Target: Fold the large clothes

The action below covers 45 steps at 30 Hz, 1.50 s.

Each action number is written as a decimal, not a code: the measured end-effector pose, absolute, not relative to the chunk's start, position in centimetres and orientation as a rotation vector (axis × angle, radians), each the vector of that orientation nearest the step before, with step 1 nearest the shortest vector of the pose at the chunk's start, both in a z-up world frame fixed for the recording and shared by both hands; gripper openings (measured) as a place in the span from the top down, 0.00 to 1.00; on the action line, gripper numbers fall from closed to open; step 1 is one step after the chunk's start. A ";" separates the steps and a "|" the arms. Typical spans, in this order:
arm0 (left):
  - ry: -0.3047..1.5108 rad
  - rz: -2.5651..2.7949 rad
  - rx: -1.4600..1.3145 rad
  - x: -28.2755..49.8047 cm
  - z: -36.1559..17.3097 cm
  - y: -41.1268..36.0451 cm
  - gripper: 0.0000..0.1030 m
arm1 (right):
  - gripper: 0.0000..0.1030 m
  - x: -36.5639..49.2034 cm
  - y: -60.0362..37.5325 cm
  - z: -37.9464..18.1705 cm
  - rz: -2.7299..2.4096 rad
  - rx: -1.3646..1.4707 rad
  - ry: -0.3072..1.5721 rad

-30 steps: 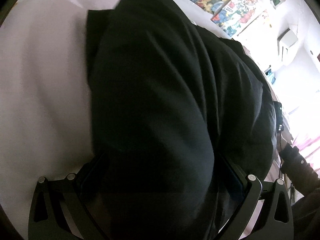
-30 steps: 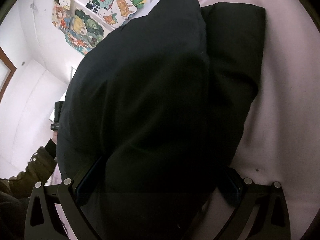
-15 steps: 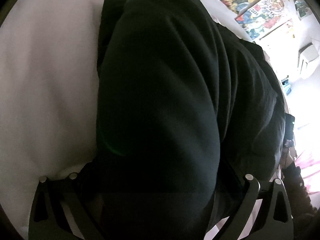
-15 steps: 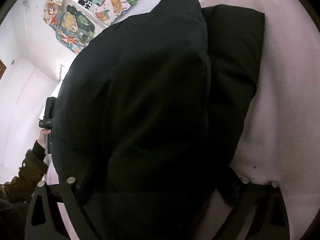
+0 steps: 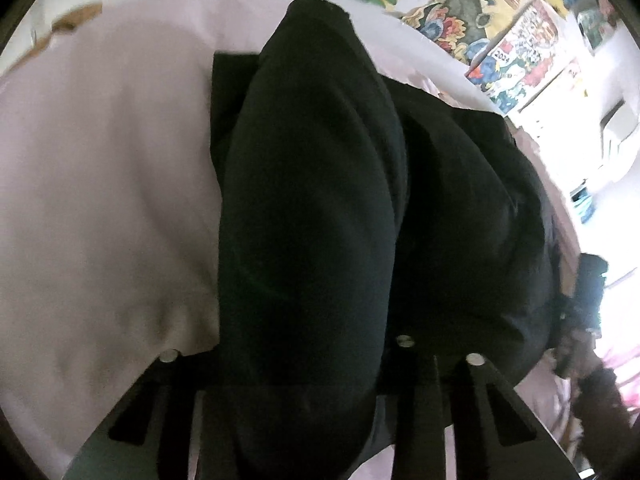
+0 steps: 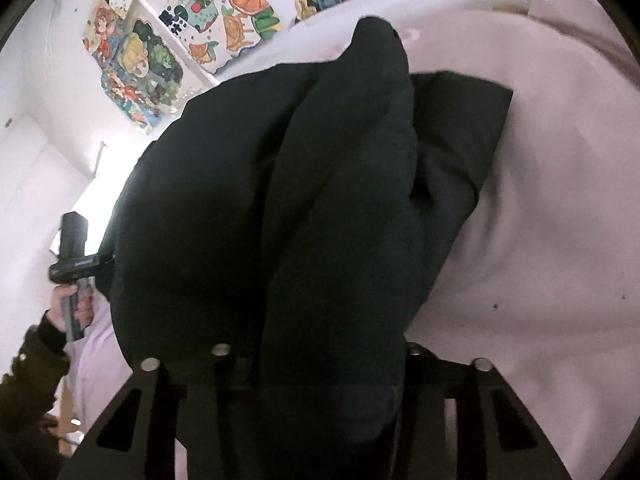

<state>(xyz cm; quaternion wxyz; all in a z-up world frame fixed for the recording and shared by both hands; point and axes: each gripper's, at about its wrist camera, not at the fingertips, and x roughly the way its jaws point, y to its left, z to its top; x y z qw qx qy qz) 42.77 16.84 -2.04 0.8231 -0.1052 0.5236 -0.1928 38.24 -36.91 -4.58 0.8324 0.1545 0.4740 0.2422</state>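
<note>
Left wrist: black garment (image 5: 304,220) bunched between both grippers' closing fingers (image 5: 404,360), gripped over pink sheet (image 5: 100,200)

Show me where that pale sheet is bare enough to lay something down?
Bare pale sheet lies left of the black garment in the left wrist view, and on its right in the right wrist view. The middle is crowded: both grippers are closing on bunched cloth.

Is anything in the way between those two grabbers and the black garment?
Nothing visible. The black garment already fills the closing jaws of the left gripper and the right gripper, bunched over the pink sheet.
</note>
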 end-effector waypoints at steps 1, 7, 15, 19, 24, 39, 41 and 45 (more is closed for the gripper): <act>1.105 -0.399 -0.212 42.3 -1.8 16.6 0.79 | 0.67 38.0 -36.8 -4.3 0.497 0.333 0.995; 1.094 -0.349 -0.122 40.1 1.2 13.1 0.83 | 0.78 36.4 -35.6 -0.7 0.434 0.258 0.958; 1.103 -0.353 -0.014 35.4 5.1 10.9 0.83 | 0.79 31.8 -33.3 4.1 0.415 0.168 0.949; 1.115 -0.360 -0.038 33.7 5.4 10.4 0.83 | 0.79 28.6 -32.9 5.0 0.419 0.150 0.955; 1.130 -0.369 -0.053 30.2 4.1 11.4 0.83 | 0.79 25.4 -32.2 4.6 0.404 0.145 0.992; 1.118 -0.278 -0.097 28.0 1.0 12.4 0.54 | 0.53 23.3 -34.3 0.7 0.304 0.270 1.007; 1.149 -0.236 -0.117 28.2 0.4 12.6 0.42 | 0.45 23.3 -34.8 0.3 0.276 0.299 1.014; 1.129 -0.190 -0.149 27.7 0.7 12.7 0.33 | 0.21 22.9 -34.7 0.2 0.207 0.295 1.005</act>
